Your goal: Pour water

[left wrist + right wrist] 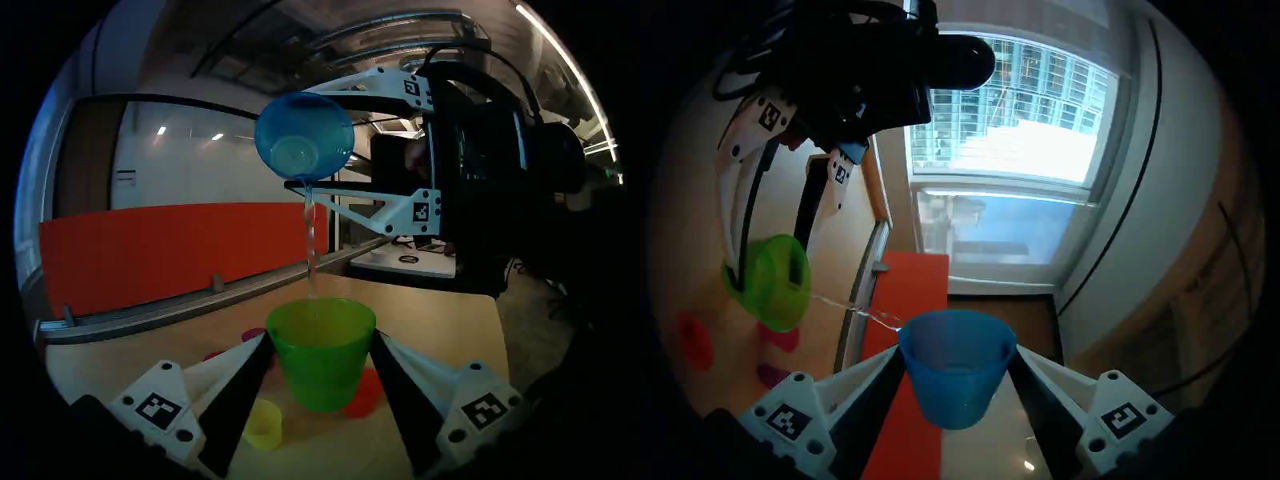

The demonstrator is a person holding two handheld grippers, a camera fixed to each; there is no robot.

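My left gripper (320, 376) is shut on a green cup (322, 352) held upright above the wooden table. Above it, my right gripper (320, 148) holds a blue cup (304, 134) tipped toward me, and a thin stream of water (310, 240) falls from its lip into the green cup. In the right gripper view my right gripper (958, 384) is shut on the blue cup (958, 376), and the water (856, 310) arcs left to the green cup (772, 280) held by my left gripper (772, 240).
On the wooden table (448, 320) under the green cup lie a small yellow cup (264, 422), an orange-red cup (364, 394) and pink ones (254, 334). An orange wall panel (160, 248) and a rail run behind. The table's right edge drops to floor.
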